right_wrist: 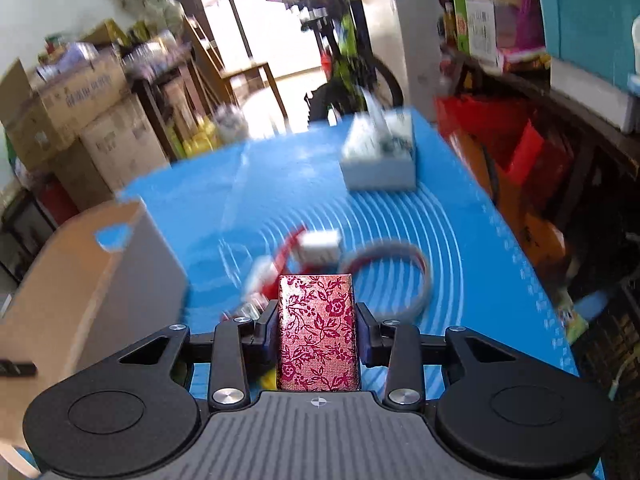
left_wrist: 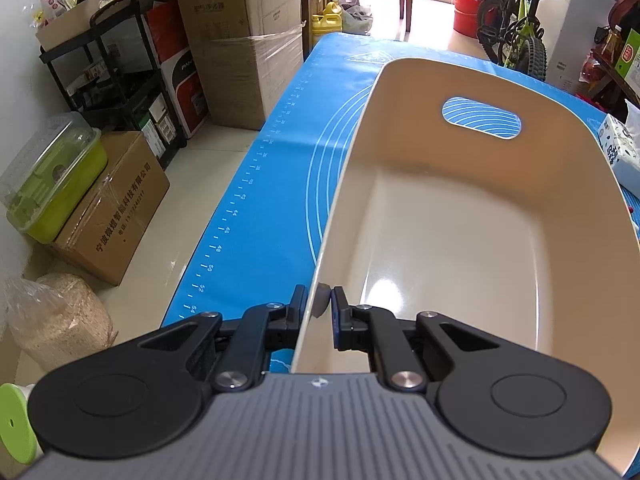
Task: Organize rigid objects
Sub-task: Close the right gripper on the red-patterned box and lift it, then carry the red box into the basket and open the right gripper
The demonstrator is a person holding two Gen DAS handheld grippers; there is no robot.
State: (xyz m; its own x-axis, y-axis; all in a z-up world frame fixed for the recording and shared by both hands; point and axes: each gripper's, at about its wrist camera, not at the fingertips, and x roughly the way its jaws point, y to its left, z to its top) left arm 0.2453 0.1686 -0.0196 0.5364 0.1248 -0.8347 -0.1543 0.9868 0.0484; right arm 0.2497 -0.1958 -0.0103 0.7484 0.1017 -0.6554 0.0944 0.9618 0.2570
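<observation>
Over the blue table (right_wrist: 280, 176), our right hand-held gripper (right_wrist: 316, 328) pinched the floral box (right_wrist: 316, 332), best carried level into the beige basket (left_wrist: 460, 208) whose rim our left hand-held gripper (left_wrist: 318, 304) clamped.

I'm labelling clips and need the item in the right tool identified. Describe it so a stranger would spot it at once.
On the blue mat, beside the beige bin, look at the right tool. Between its pads sits a small upright box, the only thing wrapped in pink paper with a dark red floral pattern.

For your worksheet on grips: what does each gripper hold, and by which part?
Left gripper: the beige bin, by its near rim. Right gripper: the floral-patterned box, by its two sides.
</observation>
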